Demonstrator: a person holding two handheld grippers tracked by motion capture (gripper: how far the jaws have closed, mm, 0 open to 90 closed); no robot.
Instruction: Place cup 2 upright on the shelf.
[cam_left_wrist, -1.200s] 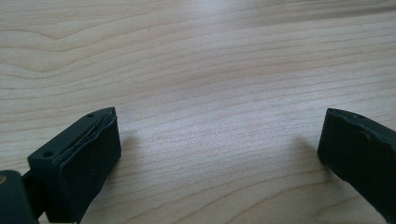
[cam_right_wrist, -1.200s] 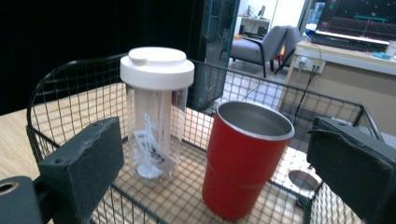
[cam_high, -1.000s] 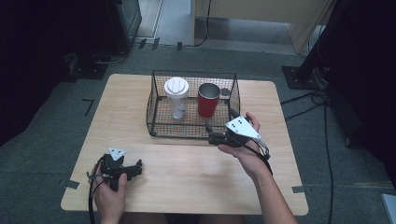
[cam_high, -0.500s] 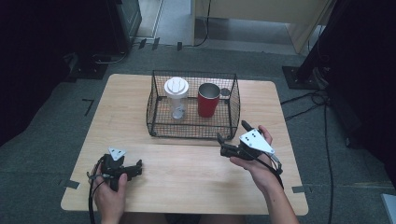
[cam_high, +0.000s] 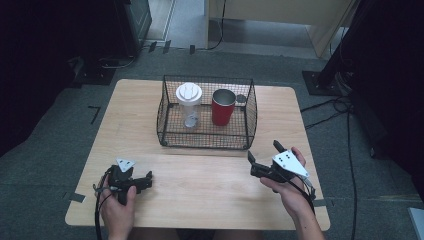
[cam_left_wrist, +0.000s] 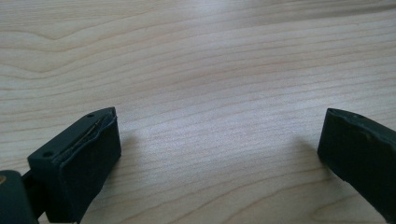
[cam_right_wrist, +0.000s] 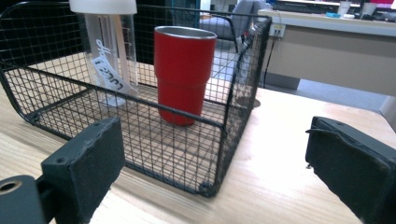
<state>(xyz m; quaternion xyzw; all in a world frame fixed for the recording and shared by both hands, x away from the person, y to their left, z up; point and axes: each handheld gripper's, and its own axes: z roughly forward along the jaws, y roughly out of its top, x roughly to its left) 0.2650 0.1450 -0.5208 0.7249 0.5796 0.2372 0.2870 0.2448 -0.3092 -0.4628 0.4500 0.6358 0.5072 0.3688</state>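
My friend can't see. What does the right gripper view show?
A red cup and a clear bottle with a white lid stand inside a black wire basket on a wooden table. The open hand-held gripper faces the basket's corner, holding nothing.

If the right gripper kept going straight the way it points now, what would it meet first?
Most likely the near corner of the wire basket, ahead of the open right gripper. The red cup stands behind that mesh; depth is hard to judge.

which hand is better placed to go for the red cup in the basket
Right, probably. The right gripper sits open and empty near the wire basket, on the red cup side, and its camera faces the cup. The left gripper rests low at the near table edge, farther away, facing bare wood.
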